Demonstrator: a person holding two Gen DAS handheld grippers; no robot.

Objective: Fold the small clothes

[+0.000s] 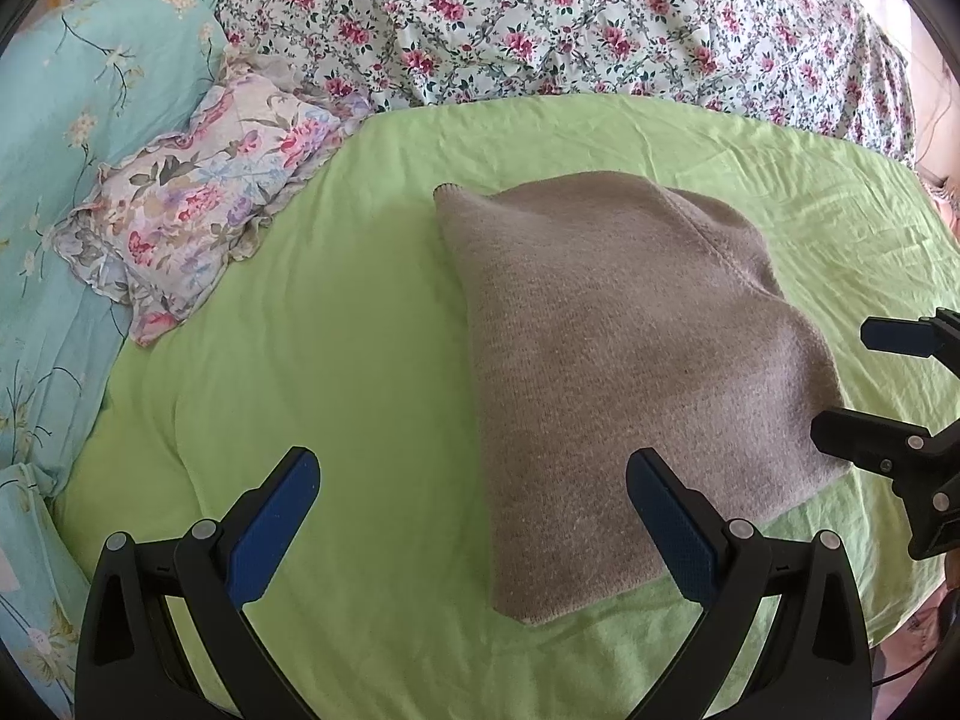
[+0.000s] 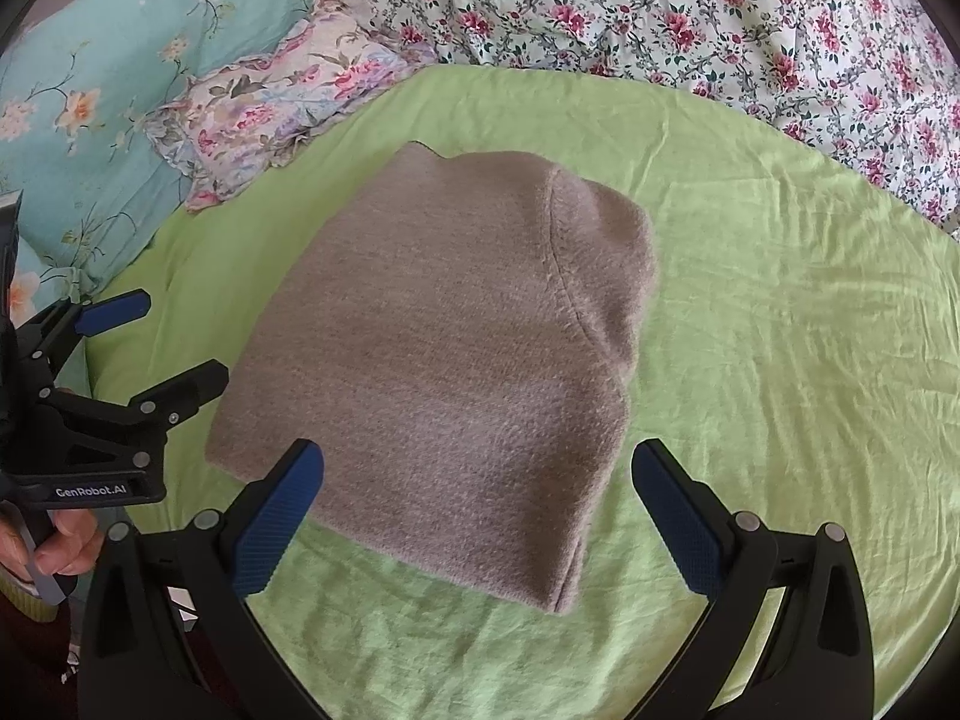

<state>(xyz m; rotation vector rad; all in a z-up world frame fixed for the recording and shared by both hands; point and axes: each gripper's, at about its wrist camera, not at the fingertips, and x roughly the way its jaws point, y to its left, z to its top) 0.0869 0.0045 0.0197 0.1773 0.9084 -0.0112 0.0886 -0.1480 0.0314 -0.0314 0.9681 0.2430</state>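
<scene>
Green sheet covers the bed, with a folded brown knit garment lying flat on it. Left tool and right tool both gape wide, empty, poised just above the garment's near edge.

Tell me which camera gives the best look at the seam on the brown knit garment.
Right wrist view: the seam on the brown knit garment curves in plain sight, facing the lens. In the left wrist view the same seam sits further off on the far slope, fainter and foreshortened.
</scene>
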